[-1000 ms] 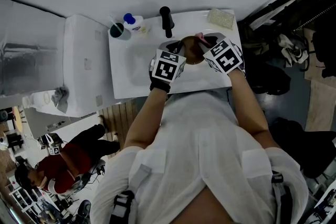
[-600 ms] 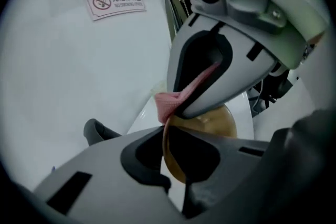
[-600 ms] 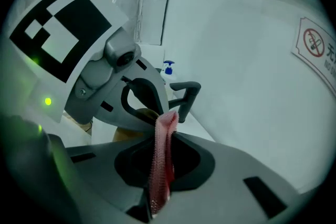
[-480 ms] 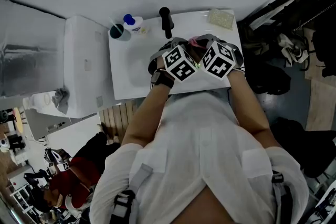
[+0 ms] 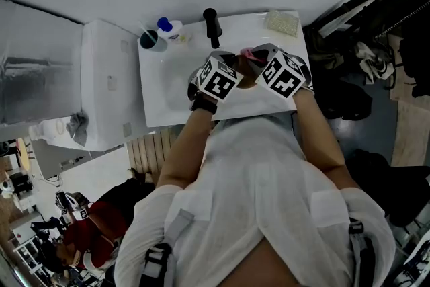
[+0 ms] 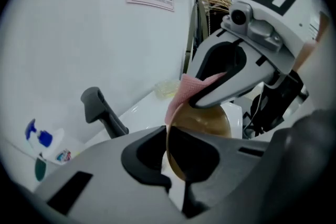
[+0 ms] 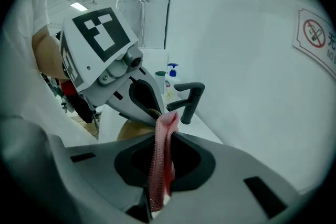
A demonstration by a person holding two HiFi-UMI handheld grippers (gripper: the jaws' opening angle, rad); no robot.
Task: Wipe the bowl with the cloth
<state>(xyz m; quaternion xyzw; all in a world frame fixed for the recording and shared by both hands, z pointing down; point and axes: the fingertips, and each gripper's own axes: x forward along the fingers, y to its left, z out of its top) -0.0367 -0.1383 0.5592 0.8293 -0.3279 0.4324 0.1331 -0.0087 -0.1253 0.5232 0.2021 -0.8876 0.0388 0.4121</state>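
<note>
The white worktop [image 5: 161, 91] carries a black bent tap [image 5: 212, 27]. Just in front of the tap, the left tongs [image 6: 175, 181] are clamped on the rim of the round brown bowl [image 6: 207, 123], which stands on edge. The right tongs [image 7: 157, 186] are clamped on the pink knitted cloth [image 7: 163, 149], which lies against the bowl's top edge. Since a second ago both tongs have rolled and come closer together, so the wiping looks under way.
</note>
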